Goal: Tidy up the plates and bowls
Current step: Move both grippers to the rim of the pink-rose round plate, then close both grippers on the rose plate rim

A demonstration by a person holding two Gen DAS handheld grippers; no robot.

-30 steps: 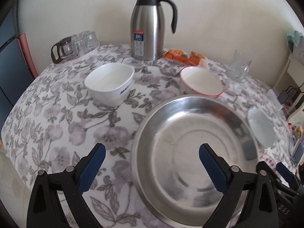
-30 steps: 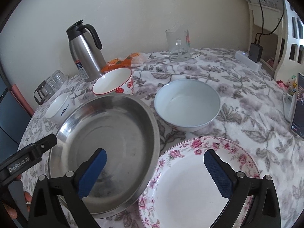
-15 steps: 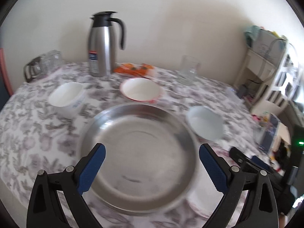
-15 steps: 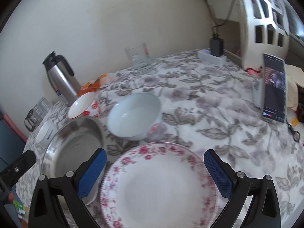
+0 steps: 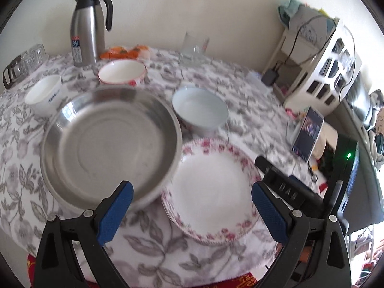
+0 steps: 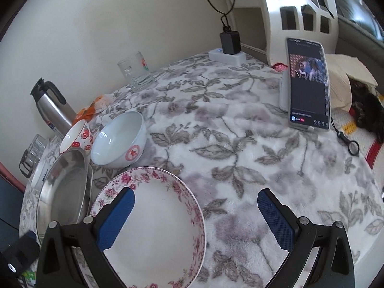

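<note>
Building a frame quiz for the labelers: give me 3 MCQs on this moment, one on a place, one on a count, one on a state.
1. What lies right of the steel basin, as the left wrist view shows it?
A. the floral-rim plate
B. the thermos jug
C. the glass mug

2. How many ceramic bowls are on the table?
A. one
B. three
C. five

3. What state are the right tongs in?
A. shut on the plate
B. shut on a bowl
C. open, holding nothing

Answers:
1. A: the floral-rim plate sits beside the basin's right edge, with its near rim tucked under it.
2. B: a white bowl, a red-rimmed bowl and a pale blue bowl.
3. C: the blue pads stand wide apart above the plate, and nothing is between them.
</note>
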